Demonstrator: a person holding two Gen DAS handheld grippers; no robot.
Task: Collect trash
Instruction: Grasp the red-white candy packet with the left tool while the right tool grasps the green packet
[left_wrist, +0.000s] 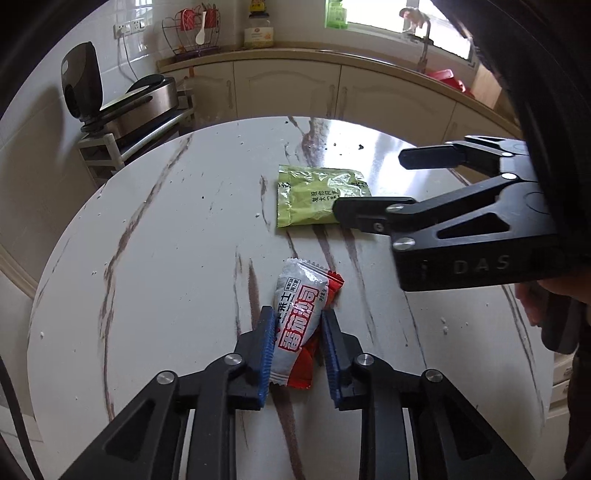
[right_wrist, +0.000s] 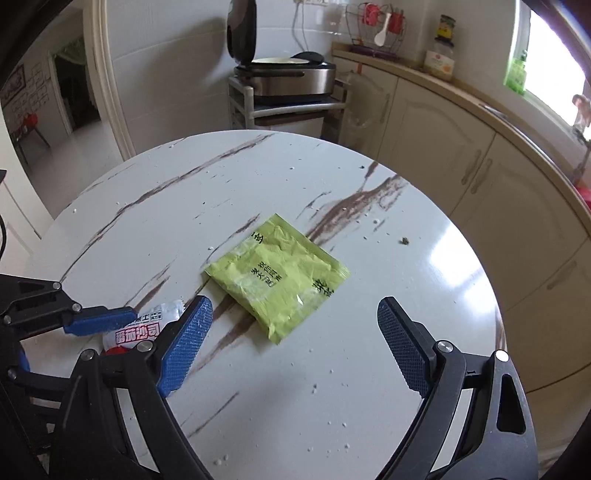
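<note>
Both claws low over table (right_wrist: 424, 266)

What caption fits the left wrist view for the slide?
Left gripper closes around a red-and-white sachet on the marble table; open right gripper hovers by the green packet.

We're looking at a round white marble-look table (right_wrist: 424, 258) with brown veining, glare sitting on its right side. Behind it, a curved run of cream cabinets (right_wrist: 461, 155) under a beige countertop (left_wrist: 280, 57). Daylight is coming through a bright window (left_wrist: 384, 14). White-tiled wall (right_wrist: 184, 55) is showing behind a small white rack (right_wrist: 243, 107) carrying an open steel cooker (right_wrist: 291, 79). A doorway (right_wrist: 70, 88) is opening at far left.
</note>
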